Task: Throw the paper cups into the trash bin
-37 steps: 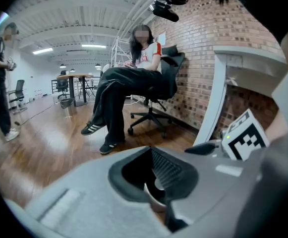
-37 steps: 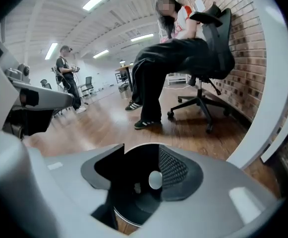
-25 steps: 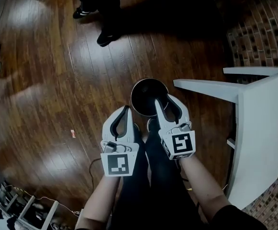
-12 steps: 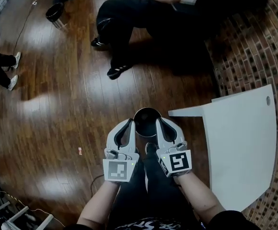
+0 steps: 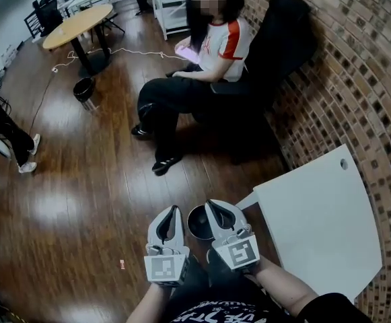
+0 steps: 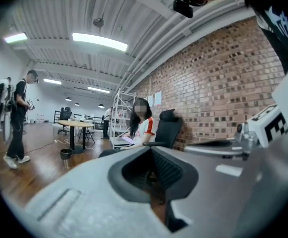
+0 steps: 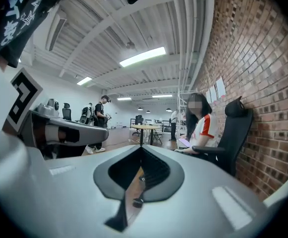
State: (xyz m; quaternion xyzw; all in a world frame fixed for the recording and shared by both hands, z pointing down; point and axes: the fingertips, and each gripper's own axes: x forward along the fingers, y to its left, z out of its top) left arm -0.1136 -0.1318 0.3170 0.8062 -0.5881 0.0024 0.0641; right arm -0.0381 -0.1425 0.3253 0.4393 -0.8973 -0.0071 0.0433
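The black round trash bin (image 5: 198,222) stands on the wooden floor just ahead of the person's legs, its dark inside hidden from me. My left gripper (image 5: 175,209) sits at the bin's left rim and my right gripper (image 5: 208,203) at its right rim, side by side and level. Both are shut with nothing between the jaws. In the left gripper view the left gripper (image 6: 150,149) points out into the room, and in the right gripper view the right gripper (image 7: 140,148) does the same. No paper cup shows in any view.
A white table (image 5: 316,221) stands close on the right against the brick wall (image 5: 357,79). A person sits in a black chair (image 5: 282,39) ahead. Farther off are a round wooden table (image 5: 77,25), a small black bin (image 5: 83,89) and a cable on the floor.
The head view has swung up from the floor to the room. The bin and both grippers now sit lower in the picture, and the seated person has come into full view.
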